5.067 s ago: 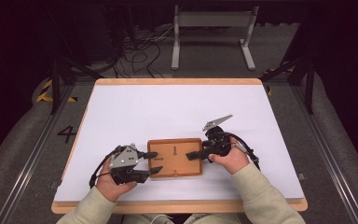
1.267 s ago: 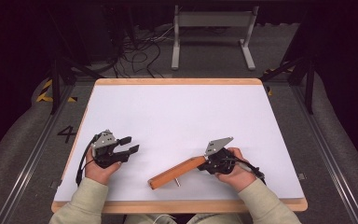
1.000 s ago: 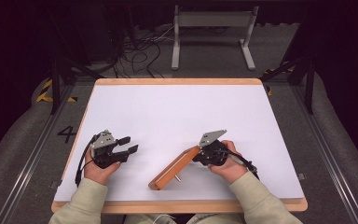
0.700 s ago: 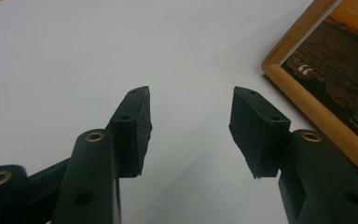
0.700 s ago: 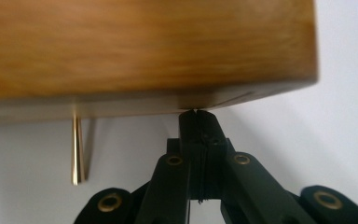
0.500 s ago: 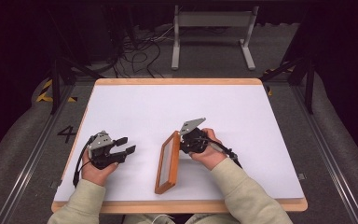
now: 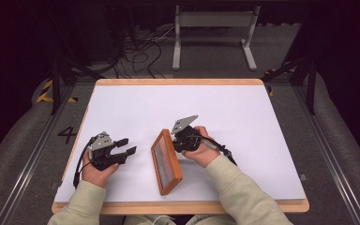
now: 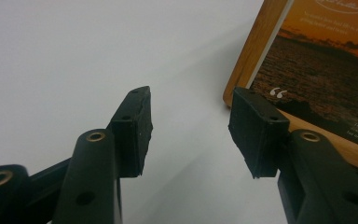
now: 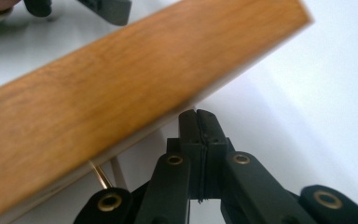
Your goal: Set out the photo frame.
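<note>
A wooden picture frame (image 7: 166, 161) is seen propped up on its long edge near the front edge of the tabletop (image 7: 243, 117), roughly at the middle, its glazed face turned toward the left gripper (image 7: 124, 152) and tilted a little upward. The right gripper (image 7: 176, 140) is found pressed against the frame's back at the far end; its jaws are closed flat together with nothing between them, as the right gripper view (image 9: 199, 122) makes plain, so the frame is being steadied rather than clamped, though exact contact is hidden behind the wood. The left gripper is held just beside the frame, apart from it, its jaws parted and empty; in the left gripper view (image 8: 191, 121) a sunset print under the front pane (image 8: 326, 70) is made out past one jaw. The frame is judged stiff and fairly light, with smooth varnished wood that could slide on the slick white surface, and the pane is probably fragile, so a tip onto its face is to be avoided. The wooden border is judged the safest place to be gripped, jaws straddling the rim near a corner, never the pane. A thin brass-coloured stay (image 9: 101, 176) is glimpsed behind the back; whether it bears any weight cannot be told. No containers are seen on the tabletop.
</note>
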{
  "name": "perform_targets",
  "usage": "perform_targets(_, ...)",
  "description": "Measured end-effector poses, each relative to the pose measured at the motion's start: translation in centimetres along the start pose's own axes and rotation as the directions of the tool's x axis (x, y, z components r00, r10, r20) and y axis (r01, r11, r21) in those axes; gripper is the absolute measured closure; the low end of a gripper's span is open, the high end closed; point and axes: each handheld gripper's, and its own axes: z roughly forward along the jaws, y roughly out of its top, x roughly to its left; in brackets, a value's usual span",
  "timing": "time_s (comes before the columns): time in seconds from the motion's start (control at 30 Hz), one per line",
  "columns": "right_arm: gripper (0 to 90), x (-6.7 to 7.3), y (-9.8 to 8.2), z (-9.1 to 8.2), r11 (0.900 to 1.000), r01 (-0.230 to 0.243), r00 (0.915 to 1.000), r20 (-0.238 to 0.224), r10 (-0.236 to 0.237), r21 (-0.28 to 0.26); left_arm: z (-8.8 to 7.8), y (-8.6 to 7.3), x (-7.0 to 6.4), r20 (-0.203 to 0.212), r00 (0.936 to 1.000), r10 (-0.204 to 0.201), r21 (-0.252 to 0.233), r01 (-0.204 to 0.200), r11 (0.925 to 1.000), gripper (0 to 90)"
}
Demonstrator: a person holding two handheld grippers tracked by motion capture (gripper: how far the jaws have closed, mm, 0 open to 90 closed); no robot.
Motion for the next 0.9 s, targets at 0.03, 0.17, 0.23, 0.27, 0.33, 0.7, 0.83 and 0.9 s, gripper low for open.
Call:
perform_targets(0.03,90.0,-0.1,0.0,-0.2,1.0,-0.002,0.9997,0.023,0.001,0.014,0.0,0.0,0.0,-0.002,1.0,0.003,-0.003,-0.003,1.0,49.6)
perform_targets(0.17,83.9,-0.2,0.2,-2.1,0.996,-0.08,0.9941,0.076,0.076,0.039,-0.2,0.0,0.1,-0.006,0.9999,-0.013,-0.009,0.013,0.9999,48.7)
perform_targets(0.23,80.5,-0.1,0.4,-3.0,0.994,-0.1,0.9917,0.087,0.096,0.049,-0.2,0.0,0.2,-0.01,0.9999,-0.009,-0.004,0.009,1.0,48.4)
perform_targets(0.27,78.9,0.1,0.6,-3.5,0.993,-0.106,0.9909,0.09,0.101,0.057,-0.2,0.0,0.1,-0.012,0.9999,-0.012,-0.004,0.012,0.9999,48.5)
perform_targets(0.33,76.9,0.2,0.9,-4.1,0.992,-0.107,0.9902,0.097,0.1,0.065,-0.2,0.0,0.1,-0.008,0.9999,-0.012,-0.004,0.012,0.9999,48.5)
perform_targets(0.7,47.5,2.1,3.3,-8.5,0.994,-0.1,0.9879,0.124,0.094,0.048,-0.1,0.0,0.1,-0.012,0.9999,-0.008,0.004,0.008,1.0,48.4)
perform_targets(0.83,38.7,3.1,4.1,-8.8,0.992,-0.117,0.9878,0.11,0.111,0.05,-0.2,0.0,0.1,-0.013,0.9999,-0.006,0.004,0.006,1.0,48.4)
perform_targets(0.9,37.1,3.3,4.2,-8.7,0.991,-0.125,0.9873,0.105,0.12,0.051,-0.2,0.0,0.1,-0.012,0.9999,-0.01,0.004,0.01,0.9999,48.4)
